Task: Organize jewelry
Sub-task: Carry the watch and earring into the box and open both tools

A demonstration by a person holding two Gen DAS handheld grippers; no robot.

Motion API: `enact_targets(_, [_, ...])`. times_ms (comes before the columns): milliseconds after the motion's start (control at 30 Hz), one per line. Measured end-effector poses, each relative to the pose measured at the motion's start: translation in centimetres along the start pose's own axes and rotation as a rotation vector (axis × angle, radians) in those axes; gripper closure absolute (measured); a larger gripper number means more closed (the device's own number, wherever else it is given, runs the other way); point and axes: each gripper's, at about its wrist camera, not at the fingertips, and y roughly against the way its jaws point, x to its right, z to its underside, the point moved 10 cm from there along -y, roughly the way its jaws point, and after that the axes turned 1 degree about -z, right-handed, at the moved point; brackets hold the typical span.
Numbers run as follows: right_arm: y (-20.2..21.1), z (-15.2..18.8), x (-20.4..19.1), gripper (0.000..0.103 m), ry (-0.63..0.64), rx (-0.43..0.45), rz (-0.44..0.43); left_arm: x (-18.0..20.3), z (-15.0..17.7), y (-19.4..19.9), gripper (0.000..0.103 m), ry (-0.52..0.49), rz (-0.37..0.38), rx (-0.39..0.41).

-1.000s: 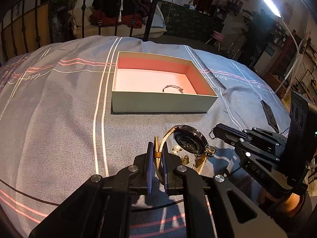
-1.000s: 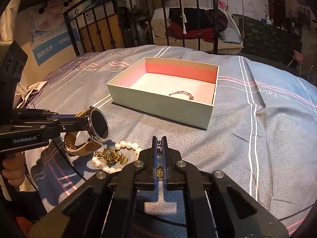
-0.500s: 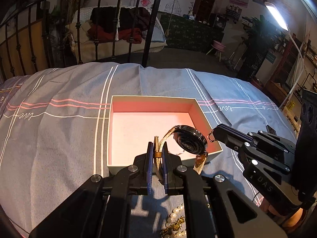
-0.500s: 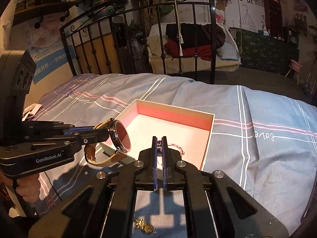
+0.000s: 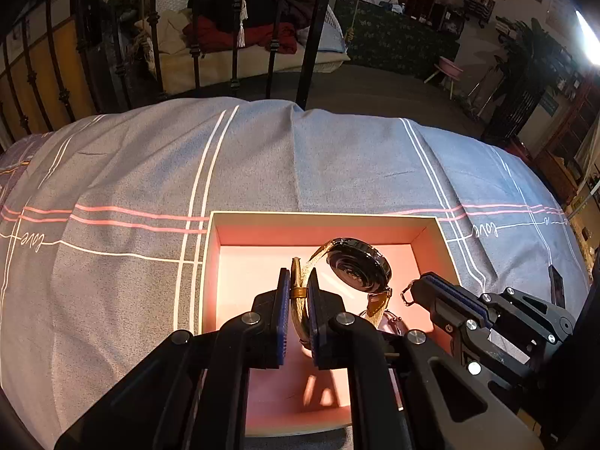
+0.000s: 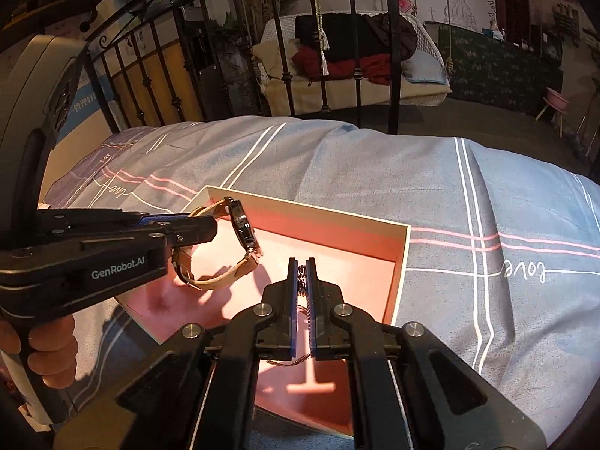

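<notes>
A: Closest in, what is each claw doing?

B: The left gripper point(image 5: 299, 285) pinches the tan strap of a wristwatch point(image 5: 358, 265), its pads pressed onto the band. The dark round face hangs out past the fingertips, tilted, above the box point(image 5: 210, 262). The right gripper point(image 6: 302, 275) is pressed together on a small metal piece point(image 6: 301, 281), thin and chain-like; a bit of fine wire shows below the pads.

A: Can you tell what that piece is?

B: No. Most of it is hidden between the blue pads, and it is too small to name.

A: And the box?

B: An open shallow box with a pale outside and pink lining, lying on the grey striped bedcover point(image 5: 150, 172). Both grippers hang over its inside. From the left wrist view a thin ring-like item seems to lie on the pink floor just beside the watch strap, mostly covered by the right gripper and strap. The near edge of the box is cut off behind the gripper bodies.

A: Beyond that?

B: A hand point(image 6: 48, 352) grips the left handle at the frame edge. Farther back stands a black iron bed rail point(image 5: 311, 33), with piled clothes behind it.
</notes>
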Motion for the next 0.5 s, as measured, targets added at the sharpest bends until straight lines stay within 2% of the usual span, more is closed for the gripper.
enact_targets(233, [-1.2, 1.4, -0.9, 0.098, 0.022, -0.037, -0.002, -0.3, 1.1, -1.7, 0.094, -0.022, -0.031, -0.046])
enact_targets(500, [-1.6, 2.2, -1.1, 0.098, 0.035, -0.069, 0.002, -0.3, 1.3, -2.2, 0.091, -0.025, -0.05, -0.059])
